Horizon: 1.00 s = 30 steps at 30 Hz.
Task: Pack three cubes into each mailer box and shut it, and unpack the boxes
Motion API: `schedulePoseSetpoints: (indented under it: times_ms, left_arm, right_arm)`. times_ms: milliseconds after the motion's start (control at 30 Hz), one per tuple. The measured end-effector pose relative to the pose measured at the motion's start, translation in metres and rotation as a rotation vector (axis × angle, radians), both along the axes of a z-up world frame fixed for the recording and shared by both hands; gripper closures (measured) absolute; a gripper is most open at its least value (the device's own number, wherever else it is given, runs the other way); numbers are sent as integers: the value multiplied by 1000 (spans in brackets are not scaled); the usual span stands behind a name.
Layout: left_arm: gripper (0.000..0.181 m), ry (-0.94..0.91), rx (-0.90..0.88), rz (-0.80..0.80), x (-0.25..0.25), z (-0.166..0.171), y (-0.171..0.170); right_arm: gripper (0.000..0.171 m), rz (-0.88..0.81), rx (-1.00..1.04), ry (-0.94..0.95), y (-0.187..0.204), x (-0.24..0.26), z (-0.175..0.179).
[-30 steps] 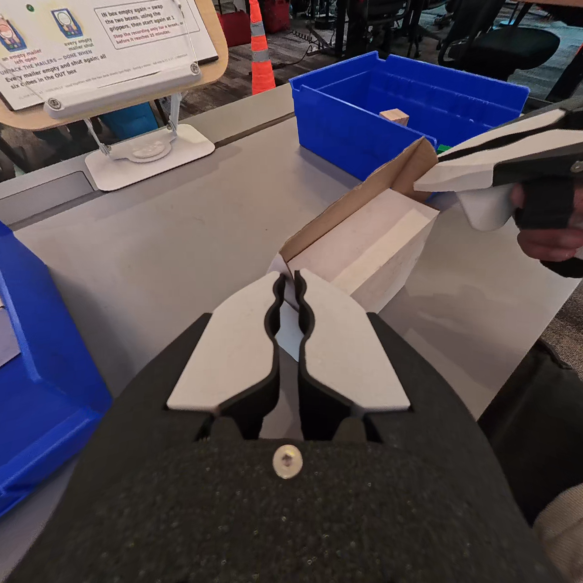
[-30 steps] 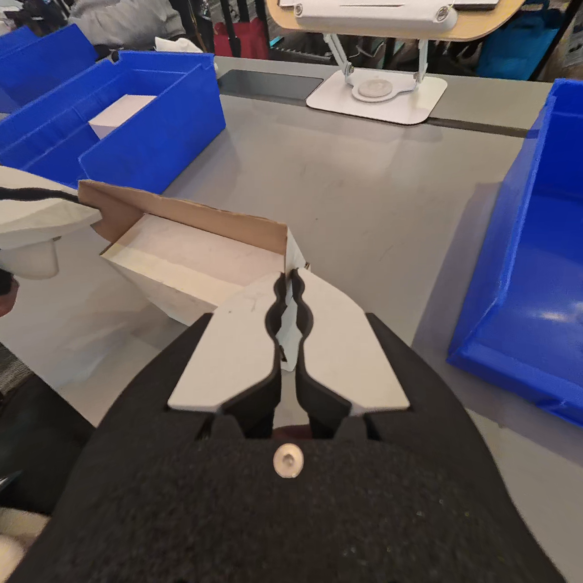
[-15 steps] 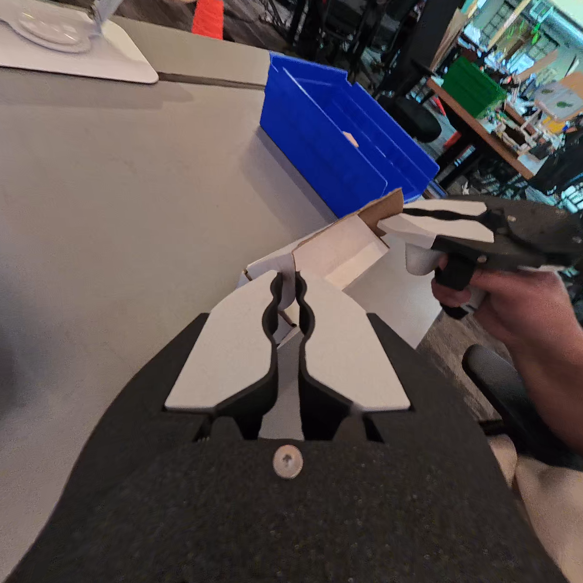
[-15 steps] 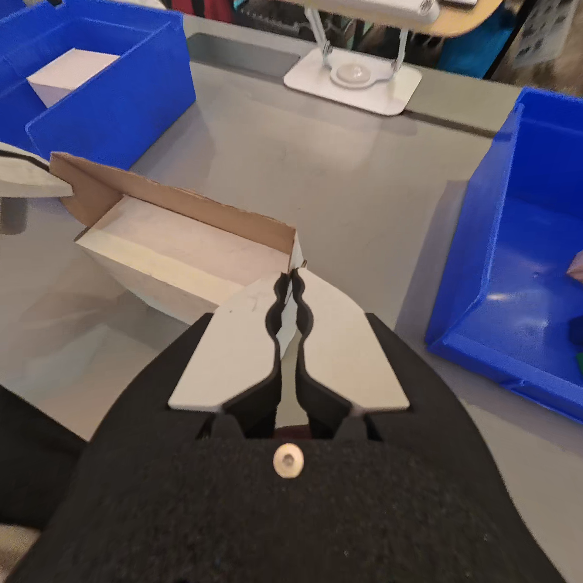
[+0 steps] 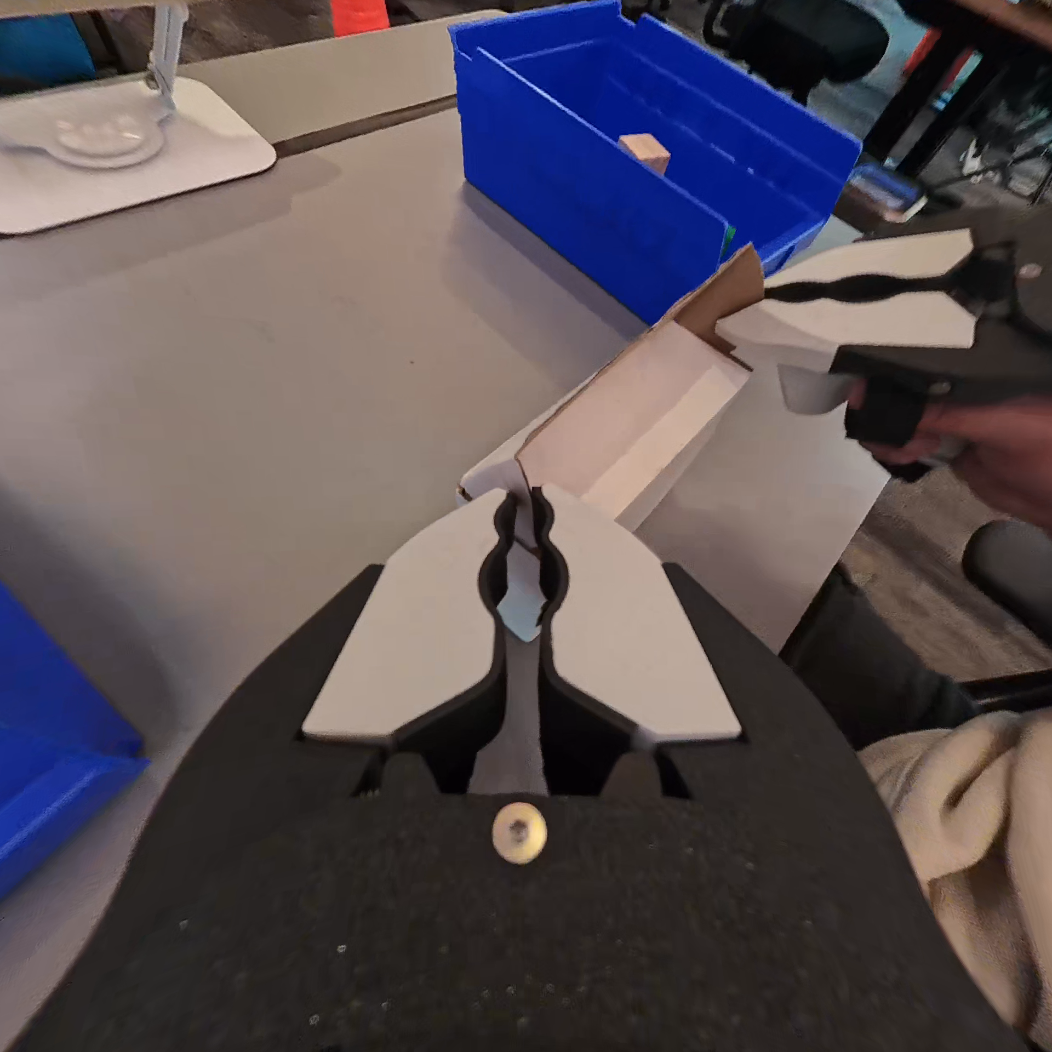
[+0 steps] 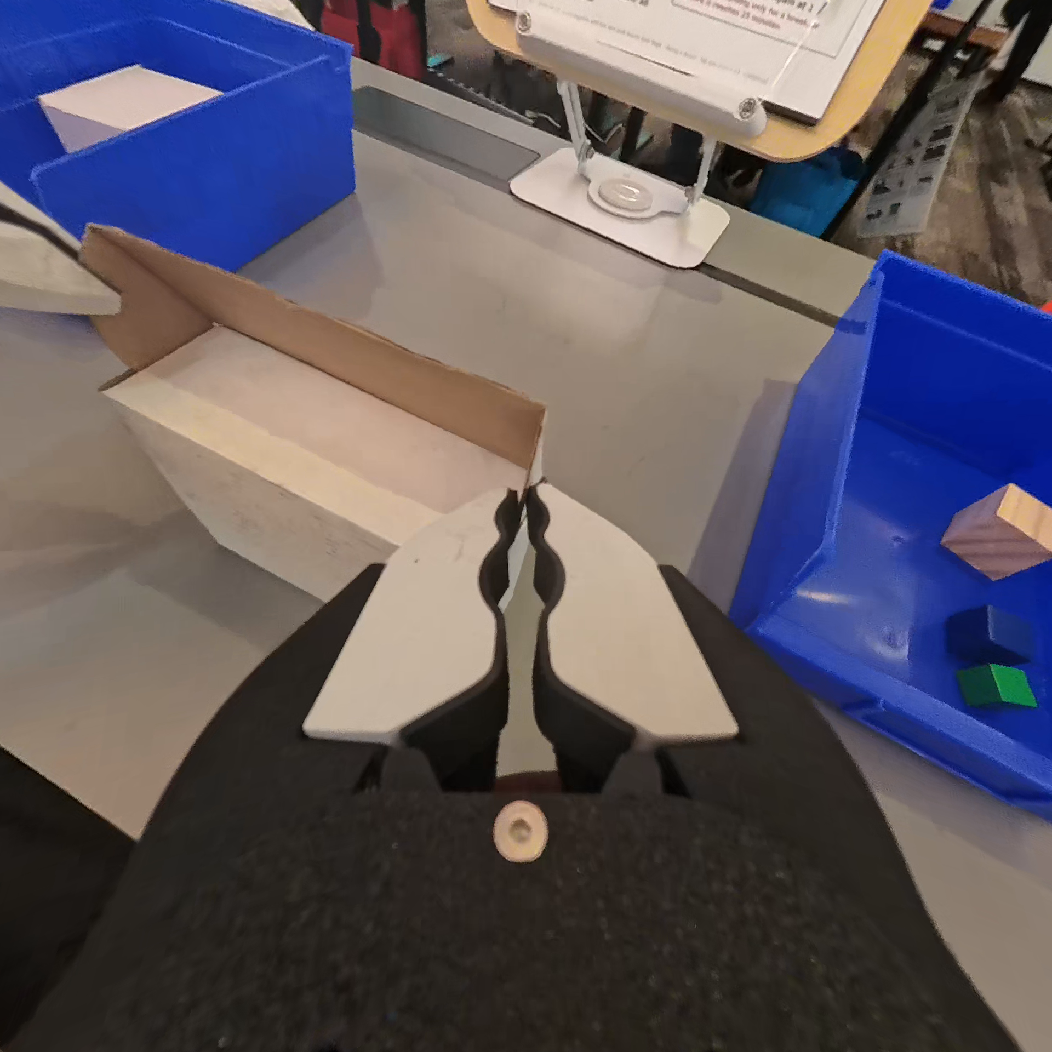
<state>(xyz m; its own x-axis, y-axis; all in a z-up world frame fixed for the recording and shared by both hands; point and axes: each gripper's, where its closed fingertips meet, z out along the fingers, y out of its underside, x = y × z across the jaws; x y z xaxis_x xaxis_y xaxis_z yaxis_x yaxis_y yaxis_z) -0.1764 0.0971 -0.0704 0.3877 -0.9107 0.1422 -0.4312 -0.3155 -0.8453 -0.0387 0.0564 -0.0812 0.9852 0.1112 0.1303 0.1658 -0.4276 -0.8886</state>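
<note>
Left gripper [image 5: 522,501] jaws pinched on a side flap of the mailer box [image 5: 626,421], at the box's near end. Right gripper [image 6: 522,495] jaws likewise clamped on the opposite flap, at the other end. Box held between the two, tilted, lid up with brown inside showing, over the grey desk [image 5: 256,341].

Beyond the left jaws and to their right: blue bin [image 5: 598,188] on the desk, a wooden cube [image 5: 643,151] inside. Right of the right jaws, same bin [image 6: 911,484] with the wooden cube [image 6: 1002,541], a dark blue cube [image 6: 990,635] and a green cube [image 6: 996,686]. Ahead and left of the right jaws: another blue bin [image 6: 216,165] holding a closed white box [image 6: 125,102]. Straight ahead, farther off: white stand [image 6: 620,205] carrying a printed sheet.
</note>
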Motion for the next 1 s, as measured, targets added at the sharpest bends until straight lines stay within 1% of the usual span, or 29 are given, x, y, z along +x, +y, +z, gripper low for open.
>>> schedulePoseSetpoints:
  times_ms: [133,167,267,333,433,500,533,600,633,700,733,767,800,833,867,900,967,1000]
  left_arm:
    - [178,103,127,-28,-3,0,1]
    - [178,112,135,-29,-3,2,2]
    - [178,93,91,-42,-2,10,2]
    - [178,112,53,-69,-2,14,2]
    - [178,152,64,-107,-4,22,5]
    - [177,123,76,-102,-5,30,11]
    - [176,77,78,-99,-3,34,12]
    - [175,-74,80,-119,3,39,10]
    - [166,-128,75,-133,5,34,7]
    - [97,-142,72,-144,8,10,7]
    - [63,-171,41,-169,11,0,5]
    - [59,-231,-18,-213,13,-1,-1]
    - [68,-271,-62,-268,14,-1,-9]
    - [62,-273,-67,-290,15,-2,-12]
    - [54,-268,-55,-302,14,-2,-15]
    - [52,-279,-50,-314,11,1,-20]
    - [54,-312,-39,-337,1,6,-31]
    - [52,-309,-26,-343,-2,6,-37]
  right_arm:
    - [168,44,-27,30,-1,-2,0]
    - [168,50,-41,38,-2,-3,0]
    - [167,69,-75,43,-2,-4,3]
    - [167,85,-91,41,-1,-3,10]
    - [167,133,-130,50,3,-4,20]
    - [166,149,-96,130,5,-6,32]
    - [166,150,-70,163,7,-6,35]
    - [167,129,-51,146,8,-2,29]
    - [168,117,-40,140,9,1,24]
    - [170,126,-52,187,7,-1,10]
    - [170,124,-61,206,7,0,3]
    - [170,140,-59,237,6,-3,0]
    - [170,134,-53,266,6,-3,0]
    - [170,104,-57,252,6,0,0]
    - [170,70,-53,200,6,6,0]
    - [170,55,-49,155,6,8,0]
    - [170,31,-46,153,5,9,-1]
    - [169,9,-44,158,5,11,-1]
